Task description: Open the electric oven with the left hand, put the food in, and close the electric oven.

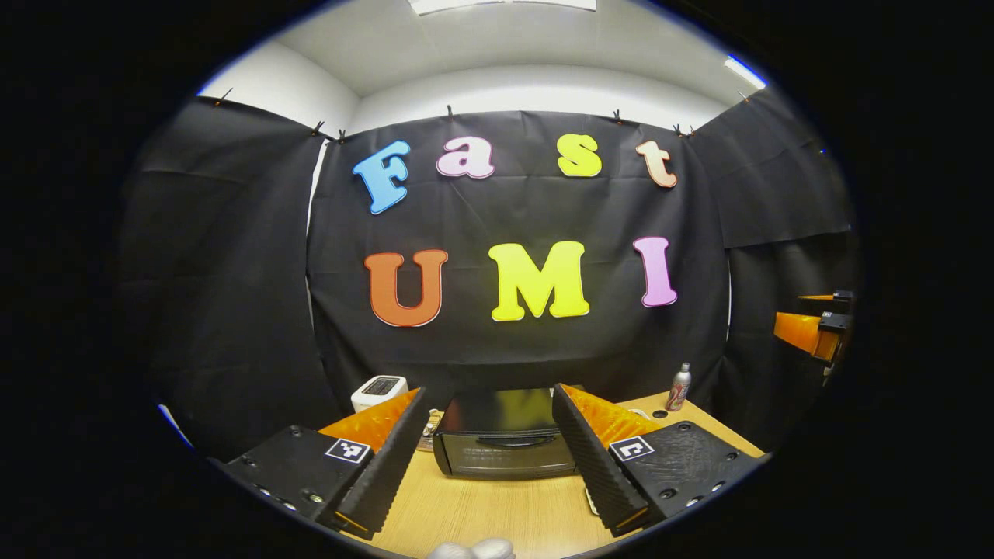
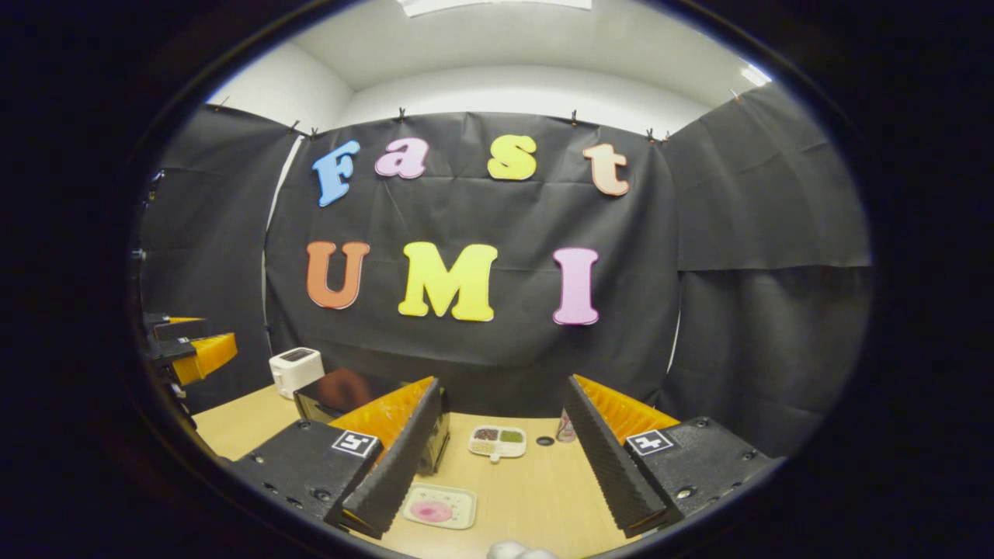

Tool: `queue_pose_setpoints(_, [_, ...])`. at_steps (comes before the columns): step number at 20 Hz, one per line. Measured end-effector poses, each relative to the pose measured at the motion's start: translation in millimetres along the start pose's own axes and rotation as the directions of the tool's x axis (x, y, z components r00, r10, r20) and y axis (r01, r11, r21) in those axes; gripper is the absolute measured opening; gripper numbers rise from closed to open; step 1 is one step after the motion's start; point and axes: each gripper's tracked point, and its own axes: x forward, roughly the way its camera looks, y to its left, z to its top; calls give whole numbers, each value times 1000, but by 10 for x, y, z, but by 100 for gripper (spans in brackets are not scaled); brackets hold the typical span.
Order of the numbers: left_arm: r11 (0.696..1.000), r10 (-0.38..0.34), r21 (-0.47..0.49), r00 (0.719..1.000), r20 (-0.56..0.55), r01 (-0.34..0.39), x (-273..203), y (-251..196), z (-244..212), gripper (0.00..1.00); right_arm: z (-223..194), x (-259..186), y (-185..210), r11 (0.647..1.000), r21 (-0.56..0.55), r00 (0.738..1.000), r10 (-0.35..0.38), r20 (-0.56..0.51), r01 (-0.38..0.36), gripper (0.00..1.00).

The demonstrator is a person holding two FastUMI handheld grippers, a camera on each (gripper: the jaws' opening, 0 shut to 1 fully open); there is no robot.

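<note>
The oven (image 1: pixel 505 435) sits low in the centre of your left gripper view, a black box on the wooden table (image 1: pixel 497 512), its door shut and its handle facing you. It shows between the two fingers of your left gripper (image 1: pixel 489 458), which stand wide apart with nothing between them.

In your right gripper view the oven (image 2: pixel 334 396) lies at lower left, partly hidden behind the left finger. The food, a pink item on a small white tray (image 2: pixel 439 506), rests on the table at the bottom centre, between the fingers of your right gripper (image 2: pixel 497 458); those are spread apart and hold nothing.

Farther back at centre is a divided dish (image 2: pixel 498 441) with small fillings. A white toaster (image 1: pixel 379 391) stands left of the oven, and a bottle (image 1: pixel 679 387) stands at the right near the cloth wall.
</note>
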Motion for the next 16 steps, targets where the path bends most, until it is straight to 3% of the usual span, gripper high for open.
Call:
queue_pose_setpoints(7, [1000,-14,-6,1000,-1,14,204,-48,-85,96,37,52,-28,1000,-1,1000,-5,-2,5,97])
queue_pose_setpoints(16, [994,-94,-59,993,-71,90,1144,-392,-737,96,122,109,-250,998,-21,998,-52,-23,52,97])
